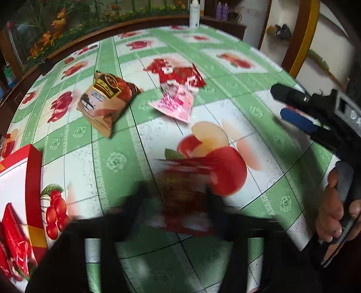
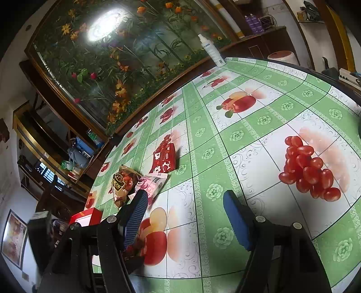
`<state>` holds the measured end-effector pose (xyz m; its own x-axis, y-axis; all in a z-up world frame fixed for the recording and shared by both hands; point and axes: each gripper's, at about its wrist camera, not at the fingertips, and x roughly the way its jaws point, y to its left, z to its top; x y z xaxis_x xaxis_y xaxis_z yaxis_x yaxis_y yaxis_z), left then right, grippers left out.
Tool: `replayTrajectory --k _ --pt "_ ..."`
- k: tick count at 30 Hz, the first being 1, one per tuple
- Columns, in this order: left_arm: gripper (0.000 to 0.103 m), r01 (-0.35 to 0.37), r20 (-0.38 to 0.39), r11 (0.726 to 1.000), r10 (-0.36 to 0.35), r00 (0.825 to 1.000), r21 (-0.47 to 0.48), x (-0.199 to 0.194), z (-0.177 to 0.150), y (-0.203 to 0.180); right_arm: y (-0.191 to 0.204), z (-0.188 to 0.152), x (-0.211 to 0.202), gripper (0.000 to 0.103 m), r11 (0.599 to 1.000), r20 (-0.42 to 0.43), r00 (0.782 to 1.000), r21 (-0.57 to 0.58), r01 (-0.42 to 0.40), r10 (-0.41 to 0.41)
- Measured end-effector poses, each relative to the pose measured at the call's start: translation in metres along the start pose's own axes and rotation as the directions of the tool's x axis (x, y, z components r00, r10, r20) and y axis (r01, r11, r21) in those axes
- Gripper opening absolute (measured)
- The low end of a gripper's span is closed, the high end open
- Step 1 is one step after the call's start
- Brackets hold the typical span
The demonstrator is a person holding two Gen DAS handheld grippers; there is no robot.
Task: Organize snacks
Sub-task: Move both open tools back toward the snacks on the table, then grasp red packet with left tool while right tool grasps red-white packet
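Note:
My left gripper [image 1: 178,198] is shut on a dark red snack packet [image 1: 182,198], blurred by motion, held above the fruit-print tablecloth. A brown snack bag [image 1: 106,101], a pink packet [image 1: 176,103] and a red packet [image 1: 180,73] lie farther back on the table. A red box [image 1: 33,180] at the left holds red packets [image 1: 13,236]. My right gripper [image 2: 185,216] is open and empty above the table; it shows at the right of the left wrist view [image 1: 300,108]. The right wrist view shows the brown bag [image 2: 123,184], pink packet [image 2: 153,183], red packet [image 2: 164,157] and red box [image 2: 86,216].
A white spray bottle [image 2: 212,50] stands at the table's far edge, also in the left wrist view [image 1: 194,15]. A flower-painted panel [image 2: 117,56] runs behind the table. A pink stool [image 2: 283,56] and shelves stand beyond the far right edge.

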<state>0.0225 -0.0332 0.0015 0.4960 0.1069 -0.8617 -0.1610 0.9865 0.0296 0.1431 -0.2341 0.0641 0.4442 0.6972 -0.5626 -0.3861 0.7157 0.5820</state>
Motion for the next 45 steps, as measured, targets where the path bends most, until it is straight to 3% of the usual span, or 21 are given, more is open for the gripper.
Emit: replayTrajectory --k 6,11,14,21,22,25,27,30,32,33,34,36,37,40,45 --pt "0.03 -0.01 -0.009 0.999 0.009 1.0 -0.034 -0.009 -0.015 0.026 0.003 0.004 0.012 0.072 1.0 -0.049 0.999 -0.007 0.016 -0.017" --pt "0.03 0.025 -0.022 0.997 -0.027 0.999 -0.073 -0.021 -0.037 0.042 0.027 0.026 0.047 0.072 0.994 -0.114 0.99 -0.072 0.078 -0.086" --pt "0.03 0.05 -0.022 0.994 -0.053 0.998 -0.095 -0.026 -0.045 0.047 0.047 0.042 0.071 0.072 0.99 -0.139 0.986 -0.117 0.076 -0.092" --pt "0.031 0.075 -0.024 0.99 -0.079 0.997 -0.121 -0.03 -0.05 0.054 0.079 0.07 0.131 0.071 0.97 -0.091 0.981 -0.19 0.149 -0.169" --pt "0.031 0.077 -0.023 0.989 -0.08 0.996 -0.123 -0.03 -0.051 0.055 0.081 0.071 0.141 0.069 0.964 -0.102 0.977 -0.209 0.164 -0.188" --pt "0.031 0.078 -0.024 0.988 -0.082 0.996 -0.137 -0.031 -0.053 0.06 0.079 0.063 0.163 0.037 0.956 -0.179 0.958 -0.233 0.179 -0.223" --pt "0.031 0.08 -0.023 0.985 -0.084 0.996 -0.153 -0.032 -0.054 0.065 0.086 0.049 0.156 0.027 0.941 -0.196 0.951 -0.289 0.178 -0.24" --pt "0.031 0.09 -0.024 0.98 -0.095 0.995 -0.175 -0.033 -0.056 0.072 0.087 0.026 0.133 0.026 0.957 -0.306 0.937 -0.279 0.083 -0.17" --pt "0.031 0.098 -0.018 0.979 -0.103 0.995 -0.179 -0.033 -0.057 0.074 0.086 0.006 0.107 0.028 0.962 -0.387 0.915 -0.275 0.006 -0.116" --pt "0.031 0.102 -0.015 0.978 -0.106 0.994 -0.181 -0.033 -0.057 0.074 0.082 0.001 0.092 0.028 0.966 -0.396 0.914 -0.256 -0.016 -0.09" --pt "0.031 0.105 -0.013 0.978 -0.109 0.994 -0.182 -0.034 -0.058 0.075 0.076 -0.003 0.068 0.028 0.973 -0.36 0.931 -0.231 -0.026 -0.061" --pt "0.031 0.109 -0.012 0.977 -0.113 0.994 -0.184 -0.034 -0.059 0.075 0.069 -0.007 0.038 0.037 0.976 -0.295 0.954 -0.219 -0.006 -0.06" --pt "0.031 0.11 -0.011 0.977 -0.114 0.993 -0.183 -0.035 -0.06 0.075 0.064 -0.01 0.025 0.047 0.979 -0.276 0.958 -0.204 0.015 -0.073" --pt "0.031 0.116 -0.011 0.976 -0.12 0.993 -0.184 -0.036 -0.061 0.076 0.062 -0.028 0.0 0.048 0.981 -0.295 0.948 -0.184 0.065 -0.118" --pt "0.031 0.117 0.0 0.976 -0.119 0.993 -0.186 -0.039 -0.068 0.077 0.08 -0.063 -0.022 0.048 0.98 -0.368 0.924 -0.199 0.032 -0.104"
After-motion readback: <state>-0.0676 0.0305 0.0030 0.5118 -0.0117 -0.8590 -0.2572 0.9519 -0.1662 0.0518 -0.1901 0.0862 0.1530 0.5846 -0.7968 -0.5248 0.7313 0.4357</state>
